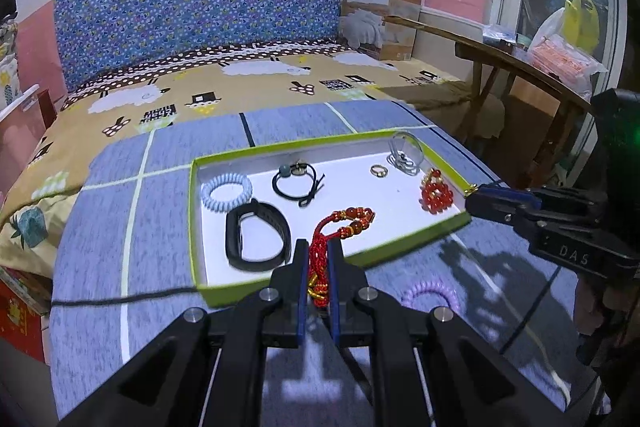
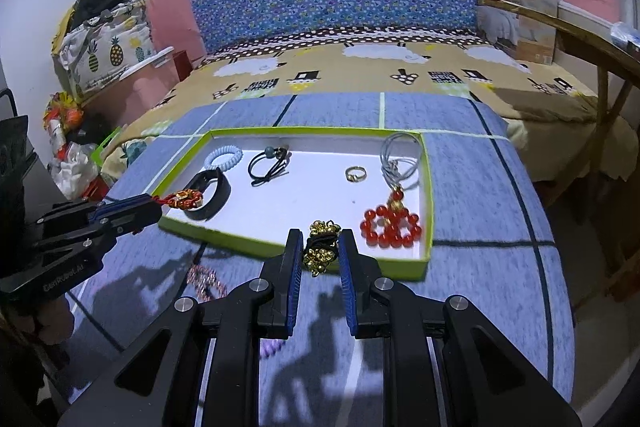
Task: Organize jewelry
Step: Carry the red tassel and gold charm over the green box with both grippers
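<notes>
Most of the jewelry already lies in the shallow white box with the green rim (image 1: 192, 211): a pale blue coil hair tie (image 1: 226, 193), a black hair band with a bead (image 1: 295, 182), a black wrist band (image 1: 256, 241), a small gold ring (image 1: 379, 170), a grey cord loop (image 1: 405, 157) and a bunch of round red beads (image 1: 436, 195). Two pieces are on their way. The left gripper (image 1: 319, 267) is pinched tight on a red braided cord with orange beads (image 1: 340, 227), held over the near edge of the box. The right gripper (image 2: 320, 251) squeezes a black band with little gold bells (image 2: 320, 247) just at the box's near rim. A purple coil hair tie (image 1: 431, 297) is left on the blue checked cloth (image 1: 100, 267), outside the box. The wrist band sits right where the red cord could land, so space there is tight.
</notes>
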Demonstrator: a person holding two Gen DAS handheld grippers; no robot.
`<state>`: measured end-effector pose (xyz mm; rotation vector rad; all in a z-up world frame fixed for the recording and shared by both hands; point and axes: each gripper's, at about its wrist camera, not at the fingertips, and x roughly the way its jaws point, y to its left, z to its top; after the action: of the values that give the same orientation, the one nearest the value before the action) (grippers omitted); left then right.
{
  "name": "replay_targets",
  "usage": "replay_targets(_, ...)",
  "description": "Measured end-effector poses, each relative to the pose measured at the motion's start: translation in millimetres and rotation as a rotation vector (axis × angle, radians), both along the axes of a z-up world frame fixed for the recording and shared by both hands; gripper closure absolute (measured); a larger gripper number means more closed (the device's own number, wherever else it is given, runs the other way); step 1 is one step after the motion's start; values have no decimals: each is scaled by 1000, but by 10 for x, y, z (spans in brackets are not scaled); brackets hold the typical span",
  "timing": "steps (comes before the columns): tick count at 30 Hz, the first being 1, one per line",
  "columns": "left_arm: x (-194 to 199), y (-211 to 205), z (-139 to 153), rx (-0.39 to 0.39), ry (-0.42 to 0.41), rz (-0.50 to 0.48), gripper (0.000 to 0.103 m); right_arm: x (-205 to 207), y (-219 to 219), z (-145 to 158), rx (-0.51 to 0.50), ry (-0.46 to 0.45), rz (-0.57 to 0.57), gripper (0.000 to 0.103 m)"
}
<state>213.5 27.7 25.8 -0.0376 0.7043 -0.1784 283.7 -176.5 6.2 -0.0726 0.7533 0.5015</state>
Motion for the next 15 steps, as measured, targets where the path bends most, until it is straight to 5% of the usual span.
replay_targets(15,541,-52,-229,18,62,-6,94,517,156,-280,-16,77,6,85)
